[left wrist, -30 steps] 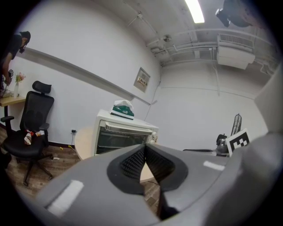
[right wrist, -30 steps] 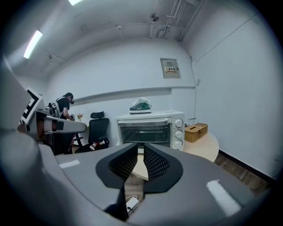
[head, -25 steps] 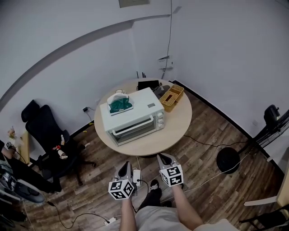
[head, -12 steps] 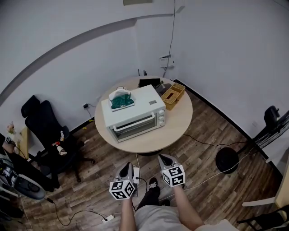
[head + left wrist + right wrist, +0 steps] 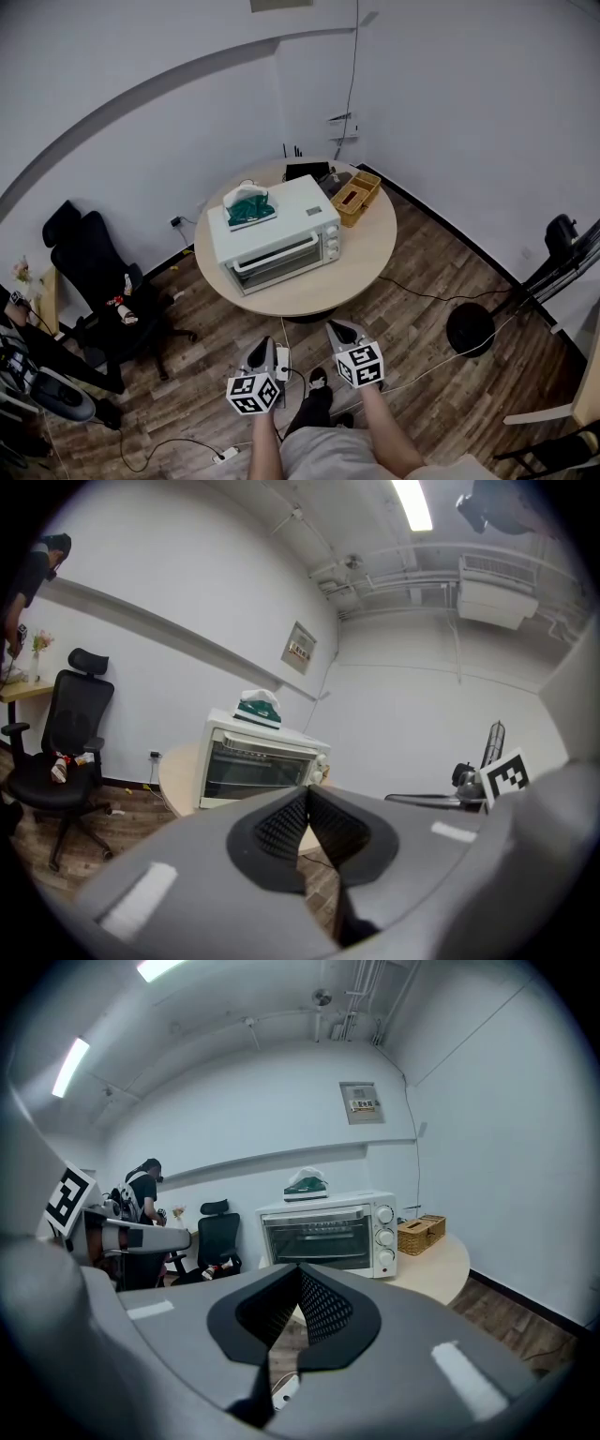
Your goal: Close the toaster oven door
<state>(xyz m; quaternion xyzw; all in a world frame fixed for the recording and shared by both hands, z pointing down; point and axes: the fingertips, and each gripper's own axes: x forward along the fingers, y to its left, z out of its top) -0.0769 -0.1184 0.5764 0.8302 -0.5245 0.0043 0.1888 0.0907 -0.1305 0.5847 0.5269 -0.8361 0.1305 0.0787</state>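
Observation:
A white toaster oven point(image 5: 277, 239) stands on a round wooden table point(image 5: 361, 262), its glass door point(image 5: 276, 262) shut flat against the front. It also shows ahead in the left gripper view point(image 5: 258, 761) and in the right gripper view point(image 5: 328, 1234). A green and white packet point(image 5: 248, 205) lies on its top. My left gripper point(image 5: 260, 350) and right gripper point(image 5: 343, 330) hover over the floor, well short of the table's near edge. Both are shut with nothing between the jaws, as seen at the left gripper point(image 5: 307, 790) and the right gripper point(image 5: 298, 1269).
A wicker tissue box point(image 5: 354, 199) and a dark device point(image 5: 307, 172) sit at the table's far side. A black office chair point(image 5: 94, 281) stands to the left, a fan base point(image 5: 472, 330) to the right. Cables and a power strip point(image 5: 283, 366) lie on the wooden floor.
The view has shifted slightly, so the table and oven sit a little differently in the picture. Both grippers stay where they were.

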